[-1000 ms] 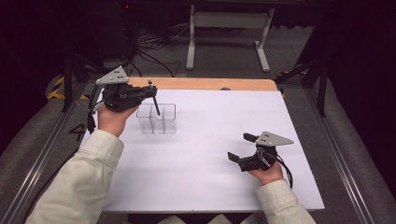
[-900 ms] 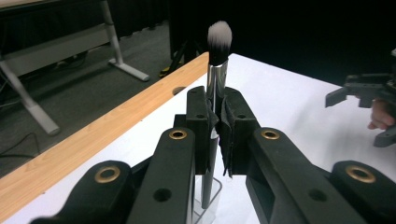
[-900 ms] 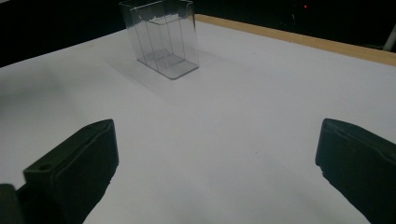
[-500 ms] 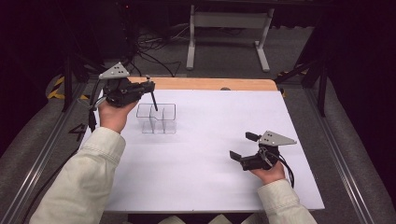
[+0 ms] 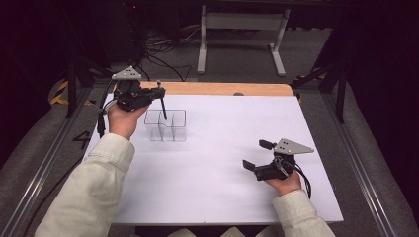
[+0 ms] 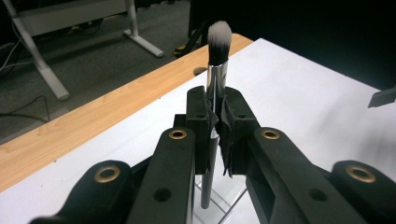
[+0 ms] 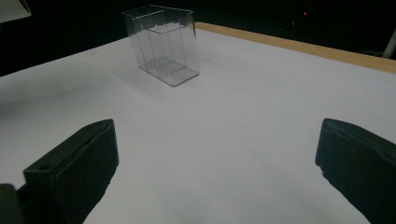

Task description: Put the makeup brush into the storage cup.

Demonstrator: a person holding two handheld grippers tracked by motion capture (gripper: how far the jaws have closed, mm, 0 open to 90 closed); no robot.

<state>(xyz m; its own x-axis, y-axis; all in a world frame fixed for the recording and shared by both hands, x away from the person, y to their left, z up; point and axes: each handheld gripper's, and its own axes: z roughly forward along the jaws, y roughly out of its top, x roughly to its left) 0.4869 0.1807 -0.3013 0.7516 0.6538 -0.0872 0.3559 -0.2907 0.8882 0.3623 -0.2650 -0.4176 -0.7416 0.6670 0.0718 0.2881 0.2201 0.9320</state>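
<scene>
My left gripper [image 5: 159, 95] is shut on a makeup brush [image 5: 162, 104] at the table's far left. The brush [image 6: 218, 44] stands nearly upright, its white-tipped bristles up and its silver and black handle down between the pads. The handle's lower end hangs at the top of a clear divided organizer [image 5: 166, 126], over its rear part. Whether it is inside a compartment I cannot tell. In the left gripper view the organizer's edge [image 6: 226, 205] shows below my left gripper [image 6: 215, 126]. My right gripper [image 5: 256, 154] rests low at the right, open and holding nothing. The organizer [image 7: 163, 44] lies beyond my right gripper [image 7: 217, 144].
White paper [image 5: 222, 163] covers the table, with a wooden strip [image 5: 222, 89] along the far edge. Beyond the table are a white stand [image 5: 242, 29] and cables on the floor. Metal rails [image 5: 44, 158] run down both sides.
The left hand has shifted slightly with the brush over the organizer, and the brush now stands a bit more upright. The right hand has kept still.
</scene>
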